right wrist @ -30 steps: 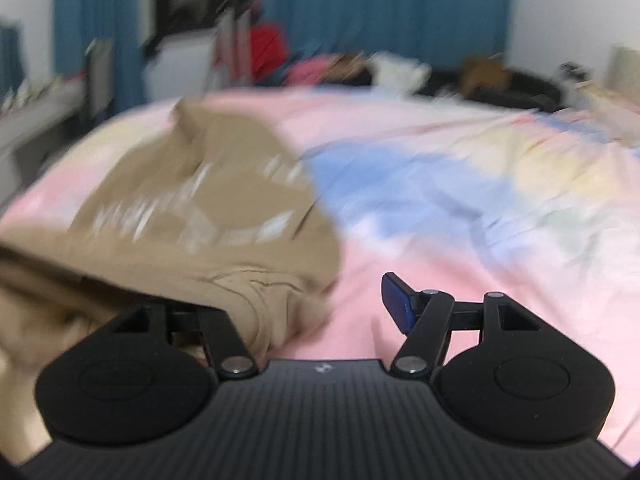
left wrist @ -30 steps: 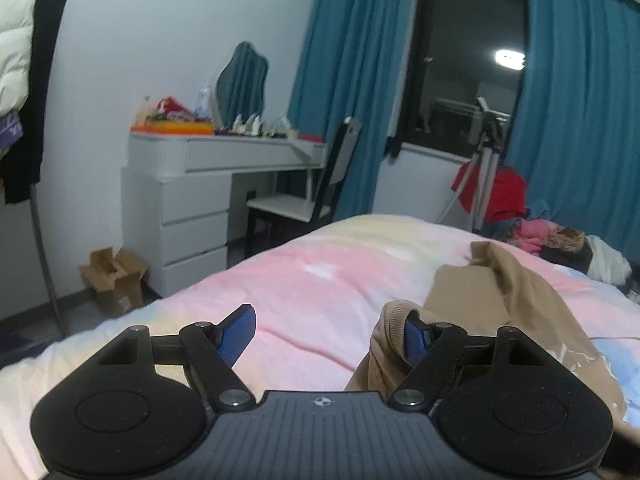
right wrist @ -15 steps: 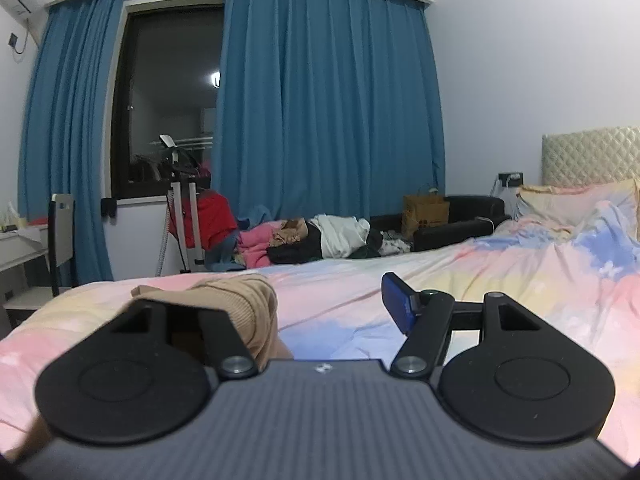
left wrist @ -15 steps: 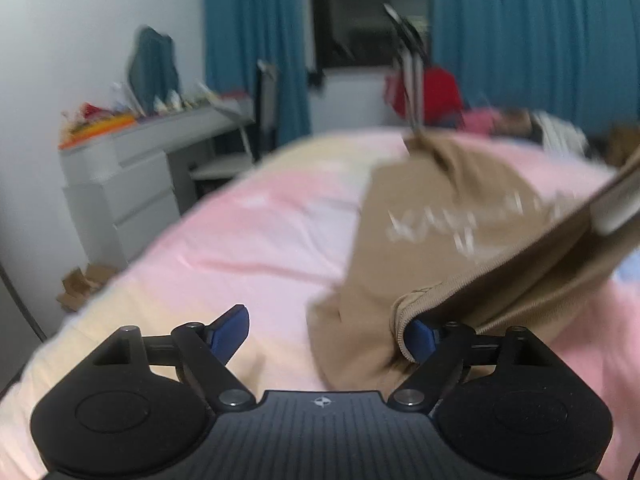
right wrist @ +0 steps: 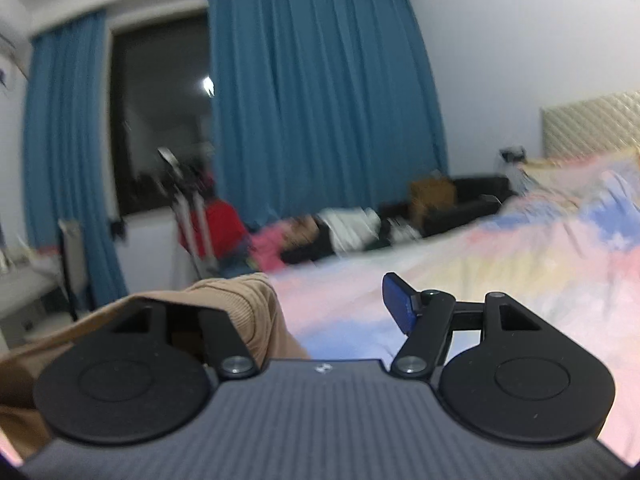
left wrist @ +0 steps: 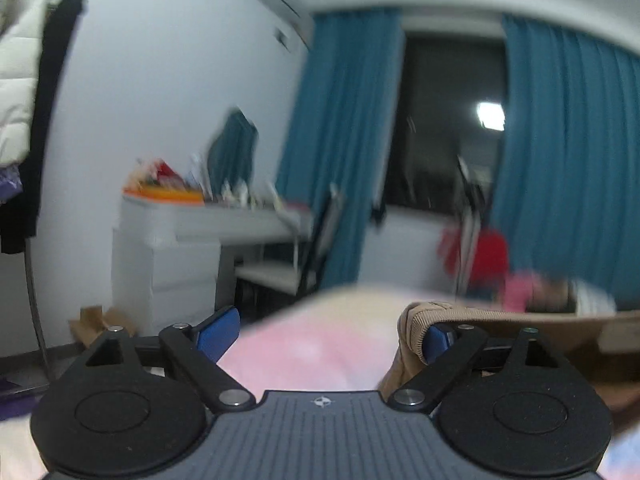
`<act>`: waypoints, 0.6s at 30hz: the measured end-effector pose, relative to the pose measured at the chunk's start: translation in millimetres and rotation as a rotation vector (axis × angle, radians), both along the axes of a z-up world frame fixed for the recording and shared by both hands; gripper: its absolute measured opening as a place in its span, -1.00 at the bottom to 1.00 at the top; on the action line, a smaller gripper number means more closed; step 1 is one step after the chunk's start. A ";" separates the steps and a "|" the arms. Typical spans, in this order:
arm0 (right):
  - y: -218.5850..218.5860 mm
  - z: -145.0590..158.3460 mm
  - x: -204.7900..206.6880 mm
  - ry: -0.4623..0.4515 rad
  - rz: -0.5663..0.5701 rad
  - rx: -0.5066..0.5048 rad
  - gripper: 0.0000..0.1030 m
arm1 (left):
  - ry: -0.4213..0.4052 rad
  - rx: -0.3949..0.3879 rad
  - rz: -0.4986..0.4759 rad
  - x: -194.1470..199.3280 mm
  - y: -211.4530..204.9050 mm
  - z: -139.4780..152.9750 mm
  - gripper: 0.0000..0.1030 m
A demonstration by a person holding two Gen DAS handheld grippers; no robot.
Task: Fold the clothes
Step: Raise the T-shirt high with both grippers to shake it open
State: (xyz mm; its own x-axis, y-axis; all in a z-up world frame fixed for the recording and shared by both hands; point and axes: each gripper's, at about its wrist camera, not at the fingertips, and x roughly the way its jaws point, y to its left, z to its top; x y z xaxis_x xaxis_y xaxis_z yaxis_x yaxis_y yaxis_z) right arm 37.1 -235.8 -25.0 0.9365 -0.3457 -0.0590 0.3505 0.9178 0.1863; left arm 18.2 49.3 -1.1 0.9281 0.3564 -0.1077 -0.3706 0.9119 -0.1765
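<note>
Left wrist view: left gripper fingers wide apart, tan sweater ribbed hem draped over right finger only, nothing pinched; cloth runs off rightward above pink bed. White dresser, chair, blue curtains, tripod behind; all blurred. Right wrist view: right gripper equally spread, sweater hung over left finger, hiding its pad. Clothes pile, headboard beyond.

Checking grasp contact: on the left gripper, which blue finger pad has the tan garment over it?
The right-hand pad; the tan garment hem wraps it, while the other pad is bare.
</note>
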 end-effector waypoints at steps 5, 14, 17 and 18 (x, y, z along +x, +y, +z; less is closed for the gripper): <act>21.2 71.9 2.2 -0.138 0.059 -0.031 0.28 | -0.162 -0.019 0.042 0.7 24.3 79.5 0.80; 11.1 231.7 -41.4 -0.400 0.146 -0.043 0.33 | -0.387 0.027 -0.017 -32.2 40.0 255.5 0.80; -2.3 285.8 -58.9 -0.431 0.197 -0.015 0.39 | -0.454 0.048 -0.048 -47.6 42.3 315.1 0.80; -5.8 301.8 -63.6 -0.431 0.209 -0.015 0.39 | -0.460 0.050 -0.058 -51.8 42.5 331.9 0.81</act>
State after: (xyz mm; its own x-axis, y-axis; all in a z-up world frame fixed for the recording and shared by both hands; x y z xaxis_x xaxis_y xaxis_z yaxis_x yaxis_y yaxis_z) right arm -26.5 -241.7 276.8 0.9241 -0.1451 0.3534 0.0521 0.9643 0.2598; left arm -33.6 91.7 330.8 0.8938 0.2968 0.3362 -0.2124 0.9404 -0.2656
